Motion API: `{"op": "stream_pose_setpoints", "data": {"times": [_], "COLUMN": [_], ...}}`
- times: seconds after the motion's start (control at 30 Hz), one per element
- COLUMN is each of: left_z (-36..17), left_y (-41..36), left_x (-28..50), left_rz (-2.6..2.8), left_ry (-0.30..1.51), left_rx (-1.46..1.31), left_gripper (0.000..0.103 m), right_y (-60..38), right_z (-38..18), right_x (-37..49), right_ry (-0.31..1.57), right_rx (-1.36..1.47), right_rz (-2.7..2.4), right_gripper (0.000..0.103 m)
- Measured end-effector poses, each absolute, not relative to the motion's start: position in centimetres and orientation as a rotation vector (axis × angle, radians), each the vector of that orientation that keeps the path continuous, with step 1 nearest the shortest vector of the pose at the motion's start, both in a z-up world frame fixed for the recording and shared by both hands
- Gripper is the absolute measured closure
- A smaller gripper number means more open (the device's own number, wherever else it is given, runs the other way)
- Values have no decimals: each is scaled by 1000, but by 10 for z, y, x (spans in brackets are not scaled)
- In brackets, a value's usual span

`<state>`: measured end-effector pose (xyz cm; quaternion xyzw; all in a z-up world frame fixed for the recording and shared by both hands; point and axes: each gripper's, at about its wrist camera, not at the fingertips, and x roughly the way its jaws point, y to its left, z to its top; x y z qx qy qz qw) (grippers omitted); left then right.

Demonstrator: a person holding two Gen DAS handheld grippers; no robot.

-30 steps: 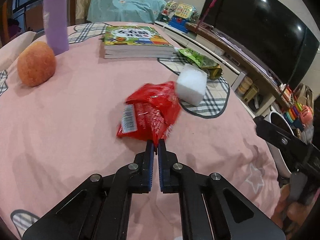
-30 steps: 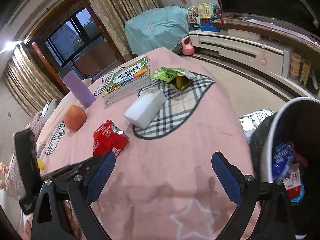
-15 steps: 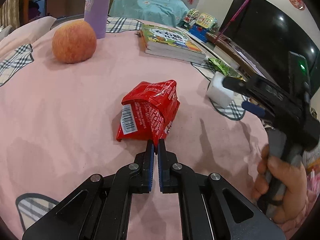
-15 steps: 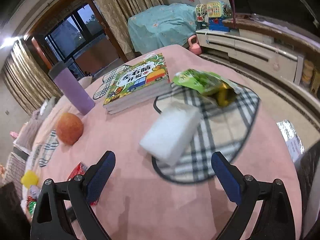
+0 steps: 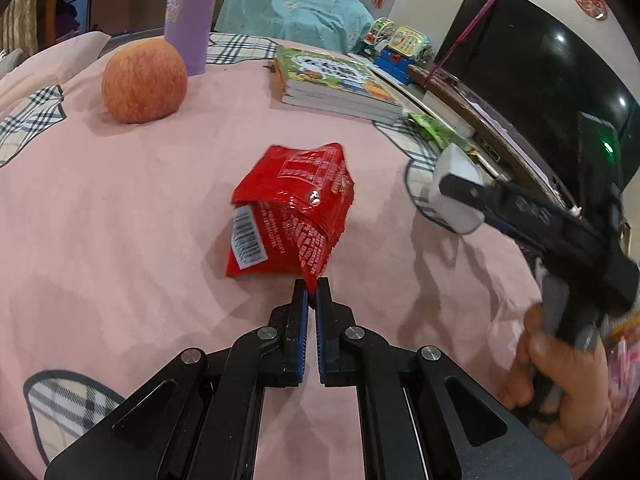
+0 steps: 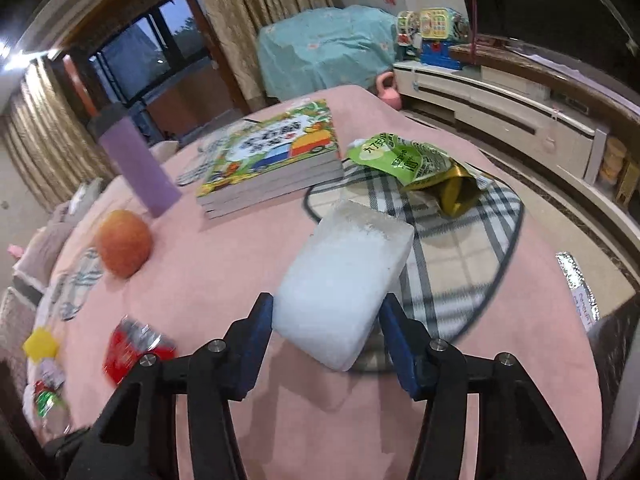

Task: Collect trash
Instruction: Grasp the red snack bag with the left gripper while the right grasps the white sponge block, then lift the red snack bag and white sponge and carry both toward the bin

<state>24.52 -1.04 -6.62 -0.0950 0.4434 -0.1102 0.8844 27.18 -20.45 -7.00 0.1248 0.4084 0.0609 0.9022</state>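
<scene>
My left gripper is shut on a corner of the red snack wrapper, which rests on the pink tablecloth. The wrapper also shows in the right wrist view. My right gripper is open, its jaws on either side of a white foam block on the table; whether the pads touch the block I cannot tell. The block and the right gripper show in the left wrist view. A green and gold wrapper lies beyond the block.
An apple, a purple cup and a stack of books stand farther back. Small yellow and mixed scraps lie at the table's left edge. A TV cabinet runs along the right.
My right gripper has moved forward from beside the trash bin over the table until the white block sits between its jaws. My left gripper stays shut on the red wrapper.
</scene>
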Motion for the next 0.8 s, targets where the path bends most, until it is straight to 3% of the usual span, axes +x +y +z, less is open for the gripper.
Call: {"op": "stream_pose_setpoints", "data": {"times": [0.8], "left_z": [-41], "left_y": [-112], "left_x": [175], "left_rz": [-432], "left_ry": [916], "left_rx": [-70], "left_gripper": [100], "right_y": [-277], "right_z": [-42], "right_x": [114], "right_ry": [786], "right_rx": [344], "right_rz": [106], "right_gripper": [47]}}
